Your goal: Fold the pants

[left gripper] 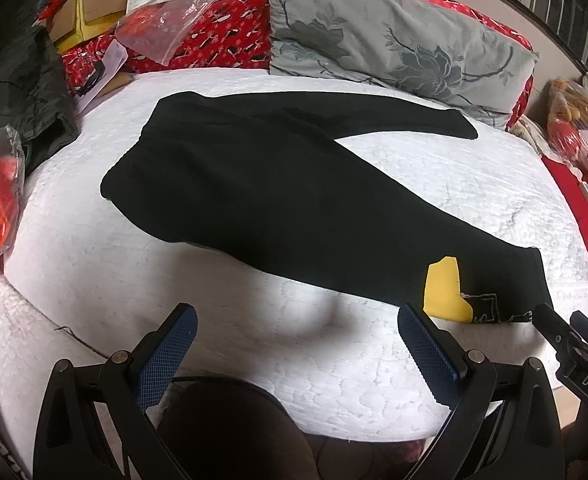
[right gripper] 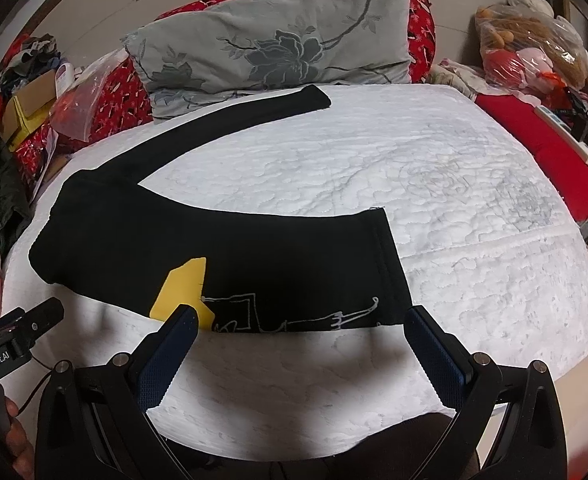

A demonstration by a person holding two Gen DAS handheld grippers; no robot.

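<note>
Black pants (left gripper: 254,184) lie flat on the white quilted bed (left gripper: 94,248), waistband to the left, legs spread in a V to the right. The near leg carries a yellow patch (left gripper: 443,290) and white line embroidery near its cuff. My left gripper (left gripper: 297,322) is open and empty, above the bed's front edge, just short of the near leg. In the right wrist view the pants (right gripper: 214,240) show the same patch (right gripper: 186,294). My right gripper (right gripper: 299,320) is open and empty, its jaws either side of the near leg's lower hem.
A grey floral pillow (left gripper: 393,48) and red patterned bedding (left gripper: 222,28) lie at the head of the bed. Plastic bags, a cardboard box (left gripper: 90,12) and dark clothes crowd the left. A bag of plush toys (right gripper: 533,44) and a power strip (right gripper: 565,132) sit at the right.
</note>
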